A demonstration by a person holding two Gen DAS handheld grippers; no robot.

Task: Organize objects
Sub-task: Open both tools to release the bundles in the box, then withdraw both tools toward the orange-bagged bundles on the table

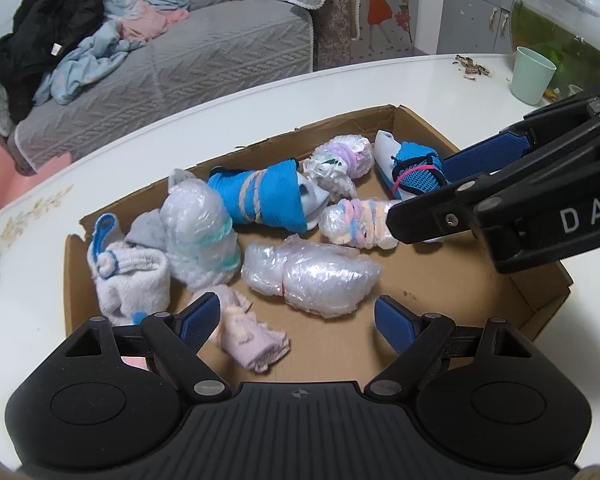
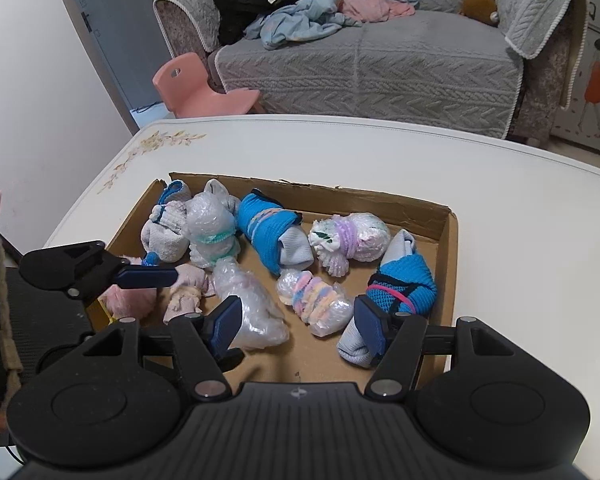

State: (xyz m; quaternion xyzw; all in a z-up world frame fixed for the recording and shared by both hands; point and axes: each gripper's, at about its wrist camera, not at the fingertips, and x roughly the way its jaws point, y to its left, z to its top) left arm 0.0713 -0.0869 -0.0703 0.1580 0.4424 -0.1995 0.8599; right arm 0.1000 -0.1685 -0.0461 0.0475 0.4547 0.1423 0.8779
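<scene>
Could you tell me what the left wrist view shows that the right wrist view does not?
Only the left wrist view shows the green cup and the glass fishbowl behind it. Only the right wrist view shows the pink furry item at the box's near-left corner and the whole pink chair. Both show the cardboard box of wrapped bundles, the blue sock roll and the grey sofa.

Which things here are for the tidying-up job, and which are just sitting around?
For the job:
cardboard box
blue sock roll
bubble-wrap bundles
pastel-banded bundle
blue mesh bundle

Just lying about:
green cup
fish bowl
clothes pile on the sofa
pink chair
</scene>
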